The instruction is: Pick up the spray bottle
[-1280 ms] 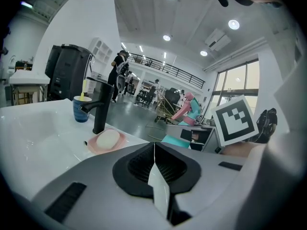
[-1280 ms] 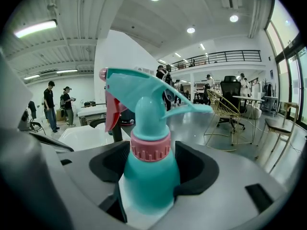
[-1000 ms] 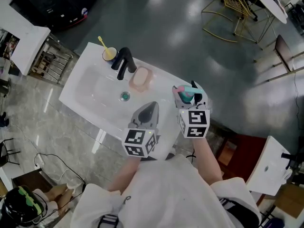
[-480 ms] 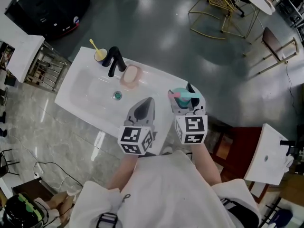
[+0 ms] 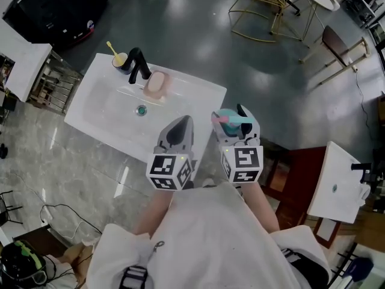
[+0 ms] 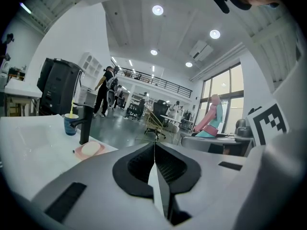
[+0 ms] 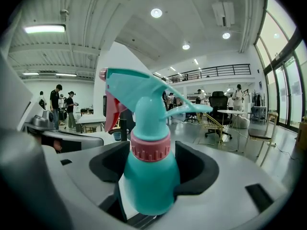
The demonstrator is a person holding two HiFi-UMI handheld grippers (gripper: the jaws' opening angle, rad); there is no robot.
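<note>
A teal spray bottle [image 7: 149, 176] with a pink collar and pink trigger stands upright between the jaws of my right gripper [image 7: 151, 186], which is shut on its body. In the head view the spray bottle [image 5: 229, 119] shows its teal and pink head just beyond the right gripper [image 5: 236, 128], off the right end of the white sink counter [image 5: 198, 92]. My left gripper [image 5: 178, 134] hangs over the counter's near edge, its jaws pressed together with nothing between them. The left gripper [image 6: 154, 163] is also shut in its own view.
On the counter stand a black faucet [image 5: 136, 63], a blue cup [image 5: 120, 59] with a yellow toothbrush, and a pink soap dish [image 5: 156, 84]; a drain [image 5: 141, 109] sits in the basin. Gold wire chairs [image 5: 264, 8], a white table [image 5: 332, 182] and a metal rack [image 5: 51, 83] stand around.
The sink counter has slid up and left in the head view while both grippers keep their place. The right gripper holds the bottle throughout.
</note>
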